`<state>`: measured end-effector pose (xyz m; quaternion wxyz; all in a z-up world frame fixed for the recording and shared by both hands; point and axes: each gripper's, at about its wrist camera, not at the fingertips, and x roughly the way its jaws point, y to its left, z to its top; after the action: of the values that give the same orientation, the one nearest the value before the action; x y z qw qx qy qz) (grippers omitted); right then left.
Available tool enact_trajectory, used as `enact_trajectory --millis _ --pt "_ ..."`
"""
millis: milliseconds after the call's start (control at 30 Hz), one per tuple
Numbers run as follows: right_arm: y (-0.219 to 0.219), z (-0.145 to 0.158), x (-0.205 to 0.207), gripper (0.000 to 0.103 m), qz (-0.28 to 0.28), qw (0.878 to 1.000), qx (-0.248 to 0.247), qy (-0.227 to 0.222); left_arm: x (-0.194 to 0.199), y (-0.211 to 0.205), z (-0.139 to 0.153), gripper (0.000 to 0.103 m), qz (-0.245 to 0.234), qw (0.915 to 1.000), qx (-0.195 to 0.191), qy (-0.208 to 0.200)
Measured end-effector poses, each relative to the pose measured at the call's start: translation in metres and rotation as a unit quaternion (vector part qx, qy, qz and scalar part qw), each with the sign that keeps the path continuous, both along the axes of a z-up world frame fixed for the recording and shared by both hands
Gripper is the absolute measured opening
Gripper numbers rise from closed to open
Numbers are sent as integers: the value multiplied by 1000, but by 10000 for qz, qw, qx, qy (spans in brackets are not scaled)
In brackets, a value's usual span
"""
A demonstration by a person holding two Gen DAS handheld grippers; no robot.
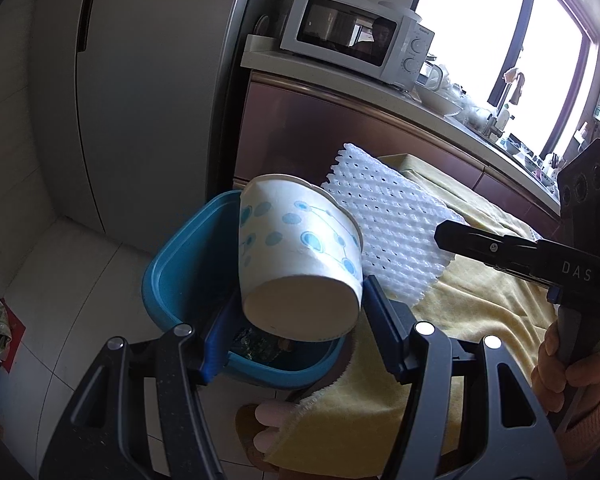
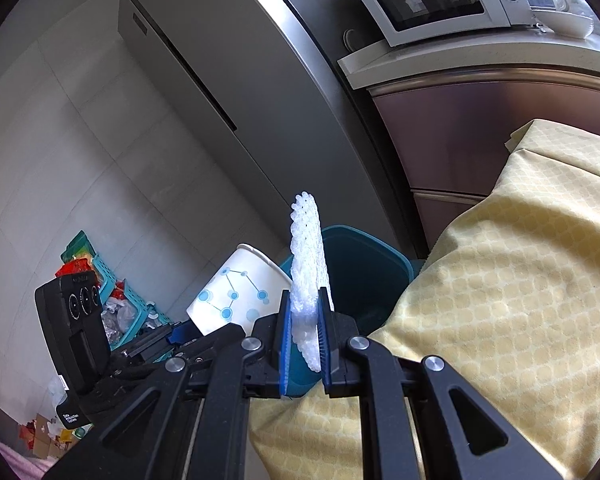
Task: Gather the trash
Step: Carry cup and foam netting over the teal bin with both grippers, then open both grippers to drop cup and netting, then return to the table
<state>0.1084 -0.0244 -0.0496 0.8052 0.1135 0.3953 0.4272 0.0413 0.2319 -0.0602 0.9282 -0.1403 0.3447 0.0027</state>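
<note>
Blue fingers (image 2: 324, 332) pinch white foam netting (image 2: 310, 264) beside the paper cup (image 2: 236, 294).

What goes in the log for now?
left gripper: open, dotted white paper cup over blue plastic bin | right gripper: shut on white foam netting
</note>
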Motion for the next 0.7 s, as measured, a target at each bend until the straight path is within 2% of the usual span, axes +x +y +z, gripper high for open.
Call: enact_trajectory --millis 700 --pt "39 -23 21 11 121 9986 -440 272 20 9 -28 60 156 9993 37 343"
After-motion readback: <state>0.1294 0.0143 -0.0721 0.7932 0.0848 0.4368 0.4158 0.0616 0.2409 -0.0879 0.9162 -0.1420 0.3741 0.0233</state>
